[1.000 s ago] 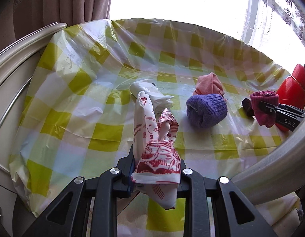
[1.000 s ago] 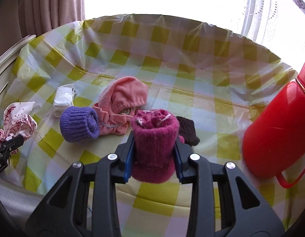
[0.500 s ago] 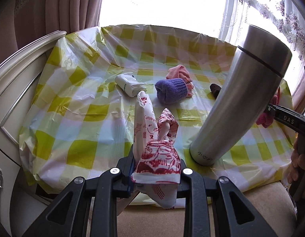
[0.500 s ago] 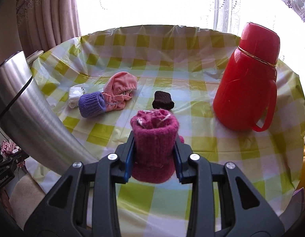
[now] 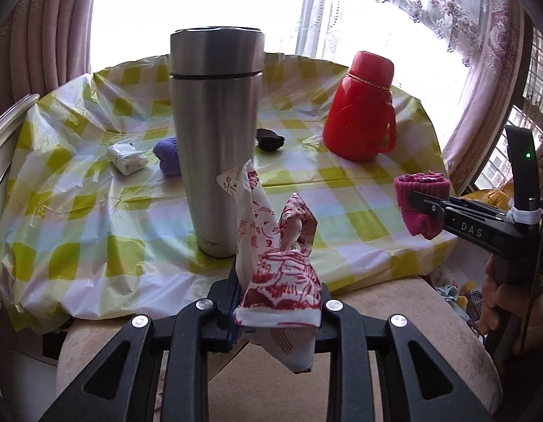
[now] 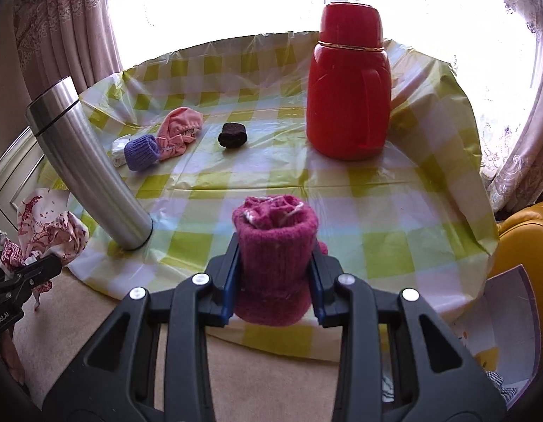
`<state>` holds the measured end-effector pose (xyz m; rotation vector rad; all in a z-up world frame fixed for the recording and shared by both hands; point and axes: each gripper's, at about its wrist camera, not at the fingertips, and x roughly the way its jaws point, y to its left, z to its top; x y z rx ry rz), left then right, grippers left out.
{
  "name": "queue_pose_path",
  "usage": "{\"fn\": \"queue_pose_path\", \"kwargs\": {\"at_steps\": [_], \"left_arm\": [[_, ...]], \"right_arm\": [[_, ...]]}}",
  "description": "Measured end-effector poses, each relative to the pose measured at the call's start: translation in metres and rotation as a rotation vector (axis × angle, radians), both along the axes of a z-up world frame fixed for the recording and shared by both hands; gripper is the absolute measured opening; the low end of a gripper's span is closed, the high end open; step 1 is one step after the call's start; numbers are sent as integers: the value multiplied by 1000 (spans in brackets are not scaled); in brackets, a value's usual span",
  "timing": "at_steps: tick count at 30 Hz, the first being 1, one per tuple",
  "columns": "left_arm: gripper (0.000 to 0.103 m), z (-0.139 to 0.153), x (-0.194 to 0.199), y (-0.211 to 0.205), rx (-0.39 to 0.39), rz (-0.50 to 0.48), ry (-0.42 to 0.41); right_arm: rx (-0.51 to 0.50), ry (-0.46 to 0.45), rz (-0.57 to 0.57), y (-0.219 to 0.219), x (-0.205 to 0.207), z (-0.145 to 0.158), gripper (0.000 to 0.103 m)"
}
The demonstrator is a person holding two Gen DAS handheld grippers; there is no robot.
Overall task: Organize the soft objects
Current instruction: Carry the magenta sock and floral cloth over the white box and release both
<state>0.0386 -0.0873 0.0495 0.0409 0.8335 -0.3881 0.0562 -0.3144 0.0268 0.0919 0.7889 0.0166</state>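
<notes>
My left gripper [image 5: 278, 302] is shut on a white cloth with red print [image 5: 282, 270], held off the near edge of the table. My right gripper [image 6: 275, 281] is shut on a rolled magenta knit sock [image 6: 275, 242]; the left wrist view shows that sock [image 5: 421, 204] at the right, off the table's edge. On the checked tablecloth [image 6: 341, 190] lie a purple knit roll [image 6: 141, 152], a pink cloth [image 6: 180, 128], a white bundle [image 5: 125, 157] and a small dark brown roll [image 6: 232, 136].
A tall steel flask [image 5: 216, 133] stands near the table's front and hides part of the purple roll in the left wrist view. A red jug [image 6: 348, 84] stands at the back right. A beige cushion [image 5: 394, 316] lies below the table edge, a yellow seat [image 6: 524, 239] at right.
Both grippers have pulled back from over the table to beyond its near edge, each still holding its item. The steel flask and red jug have come fully into view.
</notes>
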Motion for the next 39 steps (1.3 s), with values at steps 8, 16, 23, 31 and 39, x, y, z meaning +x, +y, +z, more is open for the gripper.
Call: {"fn": "queue_pose_path", "kwargs": {"at_steps": [8,16,23,31,39], "left_arm": [[28,8,-20,-103,-66,-261,30],[28,8,-41,-192,-100,-458,81],[76,7,-52,-243,-94,-538,97],[76,-10,-44,-230,8,-462,120],[76,-19,-31,-194,65,-359,120]], "right_arm": [[-140,36,-197,-80,-61,5,37],[-192,86,-389,-148,-103,7,43],[-178,83,-490,-180,-123,10,86],[-131,110,-472,-180,-117,-2,87],[-130,122,-419,-158,-106,-3,87]]}}
